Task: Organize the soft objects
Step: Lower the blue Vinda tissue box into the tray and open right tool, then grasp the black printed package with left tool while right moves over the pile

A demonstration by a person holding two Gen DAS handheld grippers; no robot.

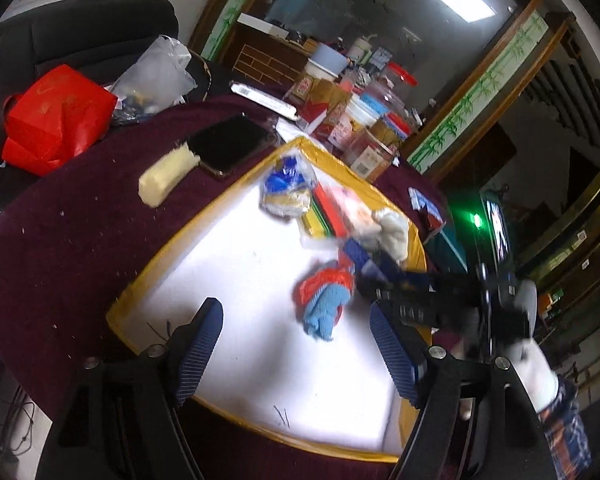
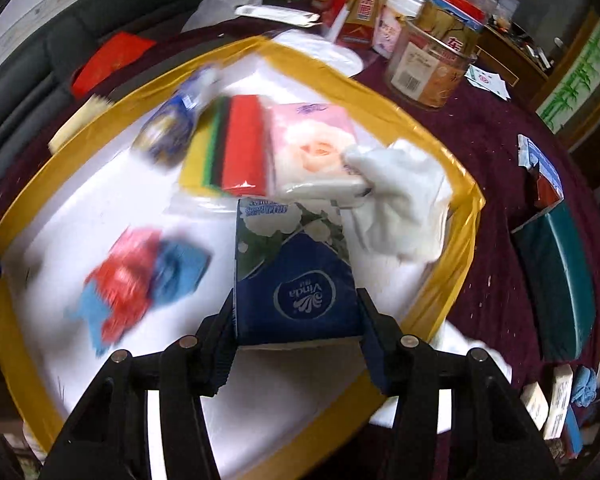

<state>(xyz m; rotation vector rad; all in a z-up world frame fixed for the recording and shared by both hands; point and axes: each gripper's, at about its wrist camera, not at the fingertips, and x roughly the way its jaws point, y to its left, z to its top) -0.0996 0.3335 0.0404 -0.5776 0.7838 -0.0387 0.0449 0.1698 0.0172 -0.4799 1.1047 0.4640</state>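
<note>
A white board [image 1: 236, 280] with a yellow taped rim [image 2: 456, 240] lies on the maroon table. On it lie a blue-and-red cloth bundle [image 1: 324, 300] [image 2: 140, 280], a bagged stack of coloured sponges [image 2: 228, 148], a pink tissue pack [image 2: 312, 148], a white cloth [image 2: 400, 200] and a blue-white bag [image 1: 288, 184]. My right gripper [image 2: 296, 328] is shut on a blue Vinda tissue pack [image 2: 296, 272] above the board; it also shows in the left wrist view [image 1: 384, 276]. My left gripper [image 1: 296, 344] is open and empty over the board's near part.
A cream sponge [image 1: 168, 176] and a black phone [image 1: 232, 144] lie left of the board. A red bag [image 1: 56, 116], jars and boxes [image 2: 432, 64] crowd the far side. A green box [image 2: 556, 276] sits on the right.
</note>
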